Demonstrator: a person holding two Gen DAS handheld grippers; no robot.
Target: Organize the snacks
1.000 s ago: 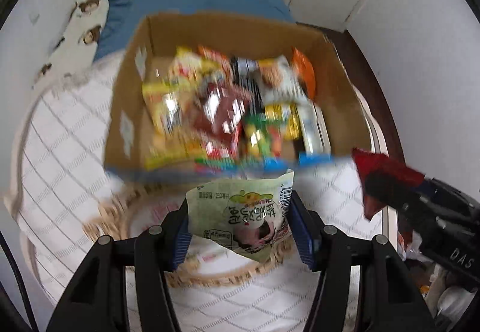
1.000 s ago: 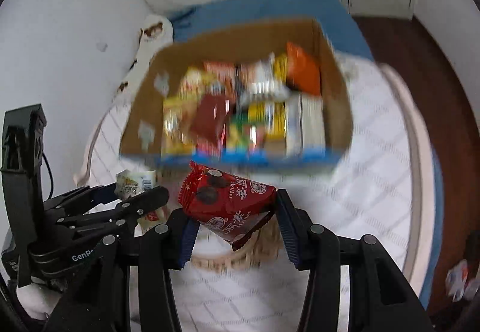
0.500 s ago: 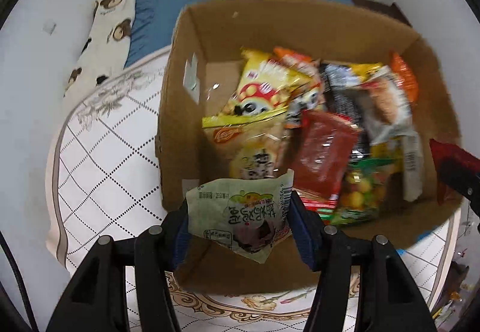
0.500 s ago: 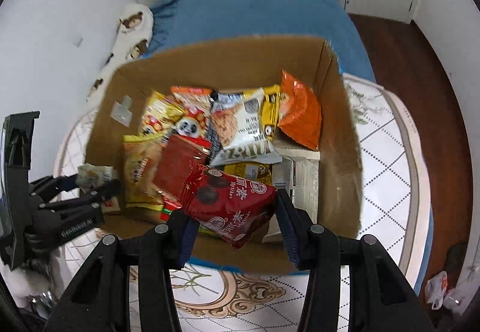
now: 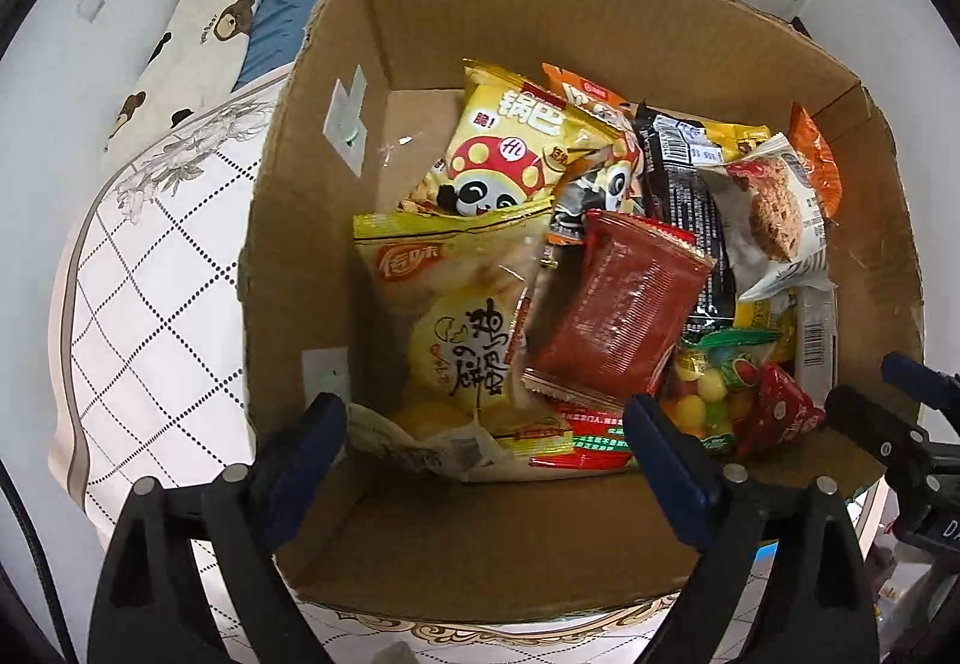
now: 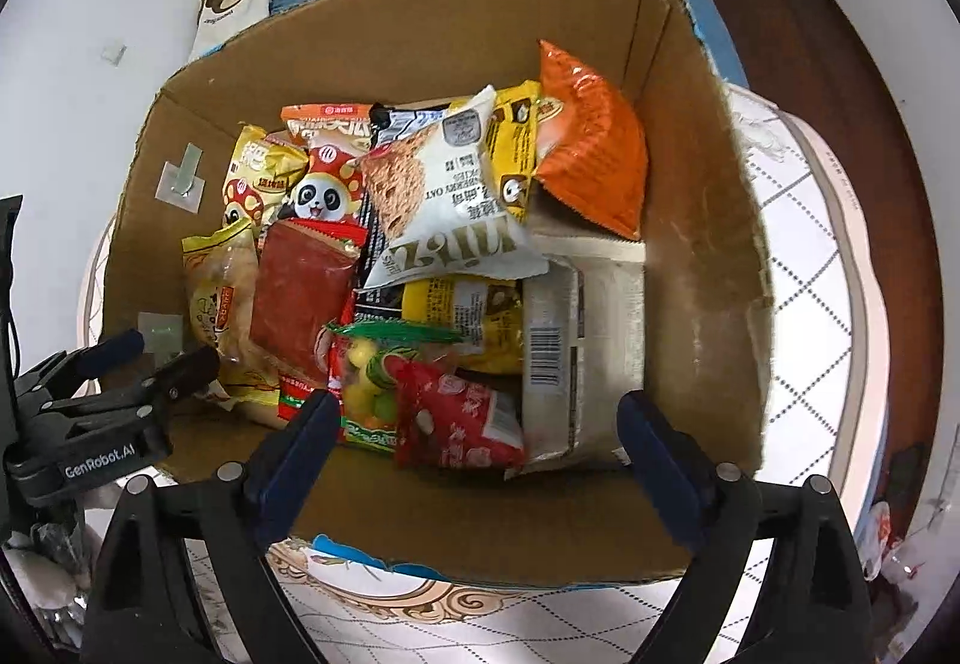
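both grippers hang over the cardboard box [image 5: 312, 220], jaws just sprung wide with nothing pressed between them. under the left gripper [image 5: 486, 451] a pale green packet [image 5: 414, 445] lies at lower left of the box; below the right gripper [image 6: 474, 439] a red cookie packet [image 6: 462, 424] rests on the snack pile [image 6: 420, 220].

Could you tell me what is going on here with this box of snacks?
A person is packing snacks into a cardboard box with a gripper in each hand. Both the left gripper and the right gripper hang over the box, and their jaws have just been opening. The pale green packet lies below the left one and the red packet below the right, both loose on the pile.
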